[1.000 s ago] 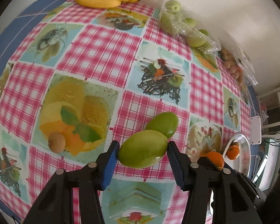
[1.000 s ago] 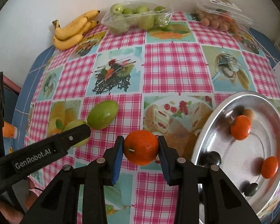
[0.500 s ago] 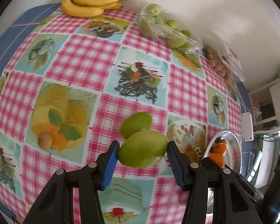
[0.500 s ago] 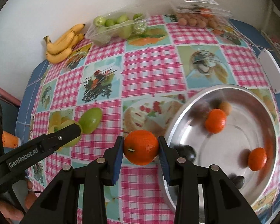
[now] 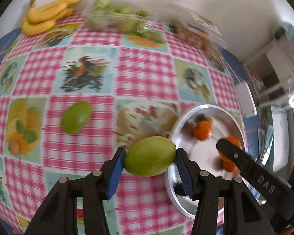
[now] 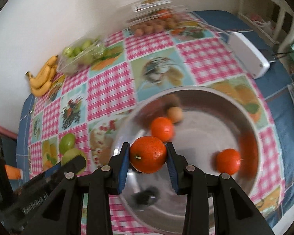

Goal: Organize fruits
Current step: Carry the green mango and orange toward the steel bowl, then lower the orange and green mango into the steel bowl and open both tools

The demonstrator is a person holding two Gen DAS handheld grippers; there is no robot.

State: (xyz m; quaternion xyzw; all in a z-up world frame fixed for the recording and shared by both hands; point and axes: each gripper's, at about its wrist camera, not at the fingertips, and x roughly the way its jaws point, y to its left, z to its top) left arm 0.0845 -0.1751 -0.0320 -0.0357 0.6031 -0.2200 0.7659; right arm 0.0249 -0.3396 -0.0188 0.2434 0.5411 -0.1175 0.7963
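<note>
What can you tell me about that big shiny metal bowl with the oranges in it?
The round silver metal bowl looks like polished steel, wide and shallow, with a rolled rim. It sits upright on the pink checked tablecloth near the table's right end. Inside lie two loose oranges and a small tan round fruit; dark blurred shapes at its near side cannot be identified. A third orange, gripped by the right gripper, hangs over its near rim.

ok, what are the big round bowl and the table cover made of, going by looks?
Large round silver bowl: looks like polished metal, probably steel or aluminium; its wall mirrors the oranges inside. Pink checked table cover with printed food pictures: probably wipe-clean vinyl or oilcloth; it lies flat with a slight sheen, but motion blur leaves plain cloth possible.
</note>
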